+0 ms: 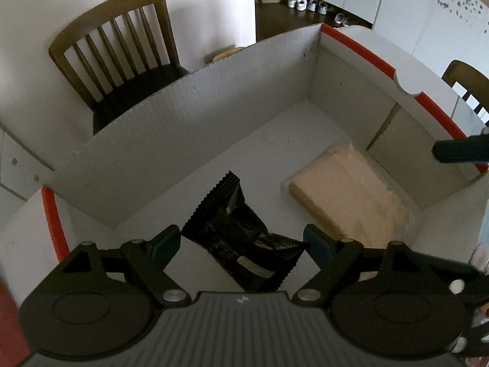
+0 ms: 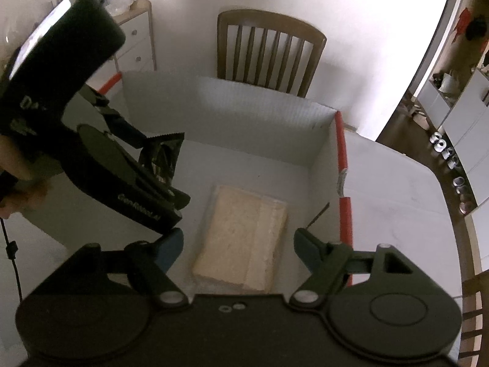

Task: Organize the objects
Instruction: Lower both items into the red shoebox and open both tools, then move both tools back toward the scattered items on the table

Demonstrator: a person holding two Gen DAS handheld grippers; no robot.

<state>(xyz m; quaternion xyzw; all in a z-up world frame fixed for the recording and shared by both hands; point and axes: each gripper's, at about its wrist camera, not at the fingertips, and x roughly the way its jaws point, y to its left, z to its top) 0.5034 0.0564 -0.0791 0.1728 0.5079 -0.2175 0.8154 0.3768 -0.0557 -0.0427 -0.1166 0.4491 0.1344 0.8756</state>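
Observation:
A white cardboard box [image 1: 183, 128] [image 2: 259, 116] with red-edged flaps stands open on the table. On its floor lies a crumpled black snack packet [image 1: 232, 232] [image 2: 163, 156]. My left gripper [image 1: 241, 237] [image 2: 159, 168] is open and straddles it. The packet's corners reach up to both fingertips, and the pads are not pressing on it. A flat beige packet [image 1: 345, 195] [image 2: 244, 235] lies by the box's right wall. My right gripper [image 2: 238, 238] hangs open over it, with a gap on each side. One of its fingers [image 1: 458, 151] shows in the left wrist view.
A wooden chair [image 1: 122, 55] [image 2: 269, 52] stands behind the box, and another [image 1: 470, 82] is at the right. The white table [image 2: 397, 189] stretches to the right of the box. A drawer unit [image 2: 137, 39] is at the back left. Shoes [image 1: 305, 3] line the floor.

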